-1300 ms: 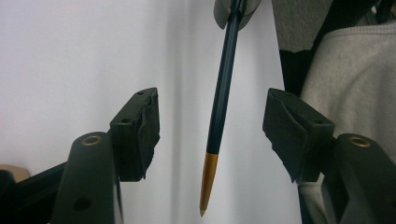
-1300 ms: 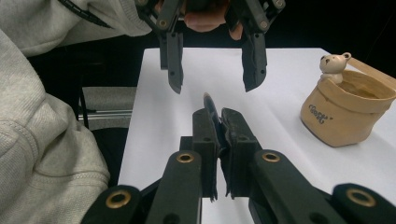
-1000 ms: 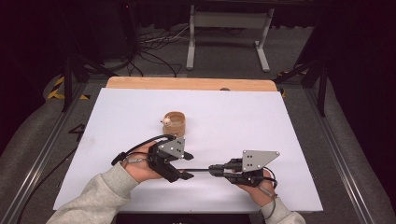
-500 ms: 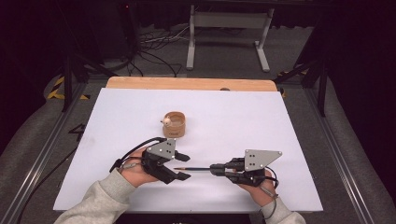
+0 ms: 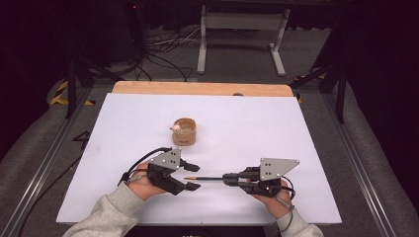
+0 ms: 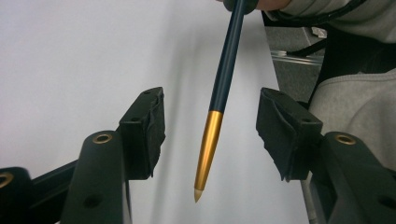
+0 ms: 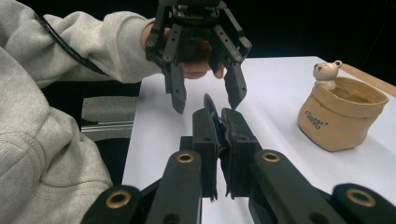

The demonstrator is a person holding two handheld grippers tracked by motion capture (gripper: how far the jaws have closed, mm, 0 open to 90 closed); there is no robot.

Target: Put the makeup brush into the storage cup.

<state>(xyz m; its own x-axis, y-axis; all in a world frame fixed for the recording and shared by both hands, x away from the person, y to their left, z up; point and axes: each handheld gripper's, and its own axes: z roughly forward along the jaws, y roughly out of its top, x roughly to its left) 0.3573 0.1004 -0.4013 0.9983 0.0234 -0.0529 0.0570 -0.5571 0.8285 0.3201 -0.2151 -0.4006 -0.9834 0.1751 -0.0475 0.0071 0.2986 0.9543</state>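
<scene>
A: Where does the pen sit?

B: It is clamped at its dark end in the right hand-held gripper, whose jaws are pressed tight on the barrel. In the right gripper view the pen pokes out just past those jaws.

A: And its long axis?

B: In the high view it lies nearly level above the white counter, running straight out from the right hand-held gripper toward the left hand-held gripper. The gold tip leads (the dark barrel trails back into the right jaws).

A: How does the left hand-held gripper stand?

B: Its jaws are part-way apart and have just been closing. The pen's gold end is between them, with a gap on either side; neither pad touches it. In that view the pen slants from the top down to the pale point near the bottom.

A: Anything else near?

B: A small tan pouch-shaped pot with a bear figure on its rim stands on the counter beyond the left hand-held gripper, well apart from the pen. Grey sleeves cover both forearms.
</scene>
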